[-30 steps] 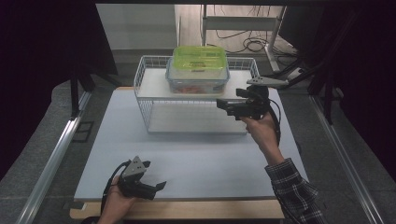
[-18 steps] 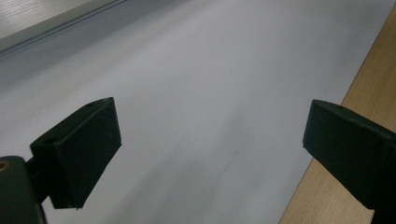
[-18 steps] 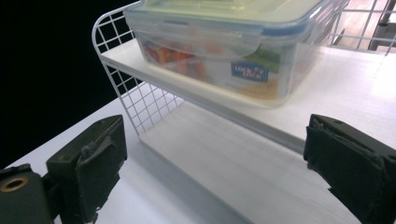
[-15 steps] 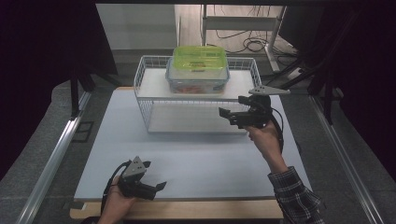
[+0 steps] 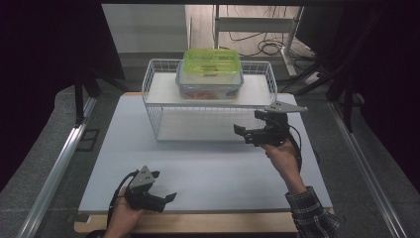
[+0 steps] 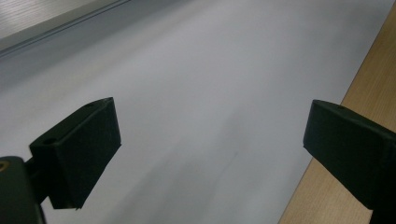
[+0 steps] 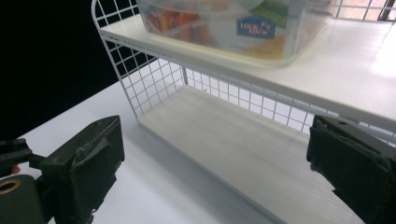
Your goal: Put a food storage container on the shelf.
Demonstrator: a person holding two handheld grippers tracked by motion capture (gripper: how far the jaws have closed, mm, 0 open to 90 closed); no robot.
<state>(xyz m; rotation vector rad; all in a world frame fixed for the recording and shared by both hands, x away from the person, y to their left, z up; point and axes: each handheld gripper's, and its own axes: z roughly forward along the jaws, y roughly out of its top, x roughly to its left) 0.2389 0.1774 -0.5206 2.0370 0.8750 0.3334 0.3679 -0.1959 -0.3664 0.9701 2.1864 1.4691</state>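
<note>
A clear food box with a green lid (image 5: 210,72) sits on the top shelf of a white wire rack (image 5: 208,96) at the back of the table; in the right gripper view the food box (image 7: 233,25) shows coloured contents. My right gripper (image 5: 250,133) hovers open in front of the rack's right end, a little above the table, with nothing between its jaws. In the right gripper view the right gripper (image 7: 215,172) faces the rack's empty lower shelf (image 7: 243,154). My left gripper (image 5: 166,199) rests open and empty near the table's front edge.
A white mat (image 5: 198,163) covers the table, with a wooden edge (image 5: 208,223) along the front. Metal rails (image 5: 59,163) run down both sides. Cables and a stand's legs (image 5: 257,34) lie on the floor behind the rack.
My right gripper has drawn back from the rack toward me and sunk lower, still open. The left gripper has stayed put.
</note>
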